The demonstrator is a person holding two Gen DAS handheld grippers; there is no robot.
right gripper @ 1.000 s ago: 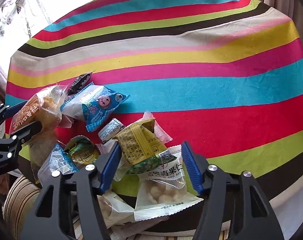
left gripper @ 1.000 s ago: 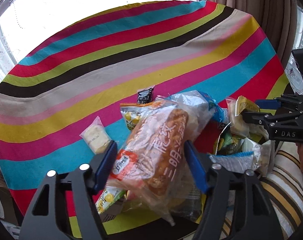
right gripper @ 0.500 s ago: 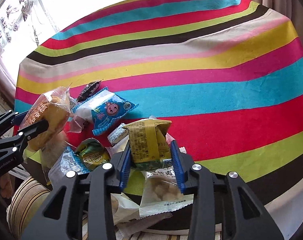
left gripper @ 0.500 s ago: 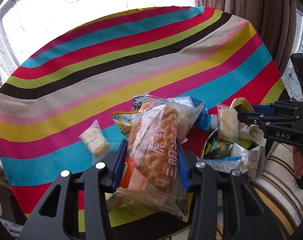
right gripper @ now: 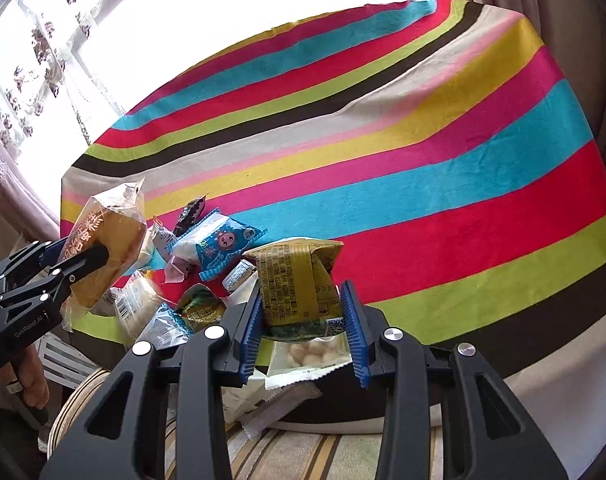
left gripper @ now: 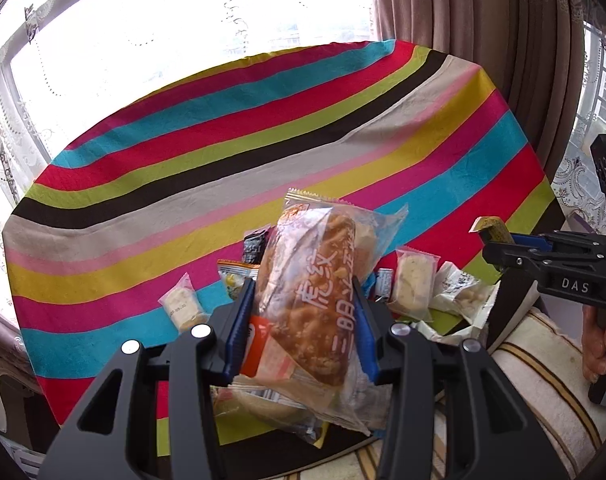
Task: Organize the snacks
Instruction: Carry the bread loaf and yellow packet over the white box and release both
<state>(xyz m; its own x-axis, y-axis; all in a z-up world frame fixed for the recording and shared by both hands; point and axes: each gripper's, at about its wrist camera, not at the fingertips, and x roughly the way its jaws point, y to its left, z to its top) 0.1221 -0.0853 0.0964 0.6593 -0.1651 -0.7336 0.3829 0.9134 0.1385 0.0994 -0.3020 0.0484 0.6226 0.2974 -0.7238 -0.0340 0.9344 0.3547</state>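
— Firstly, item one: what do we log for the left gripper (left gripper: pixel 303 316)?
— We record its blue pads clenched on the bread packet (left gripper: pixel 315 300), a long clear wrapper with a brown loaf, lifted clear above the table (left gripper: pixel 223 168) near its front edge. The gripper tilts downward.
— Item two, the right gripper (right gripper: pixel 303 312)?
— We note its fingers (right gripper: pixel 353 320) narrowed onto the yellow snack packet (right gripper: pixel 295 280), raised off the heap. It too slants down; a hand (left gripper: pixel 599 332) grips its handle.
— Remainder?
— We list the snack pile (right gripper: pixel 207 256) along the table's front edge.
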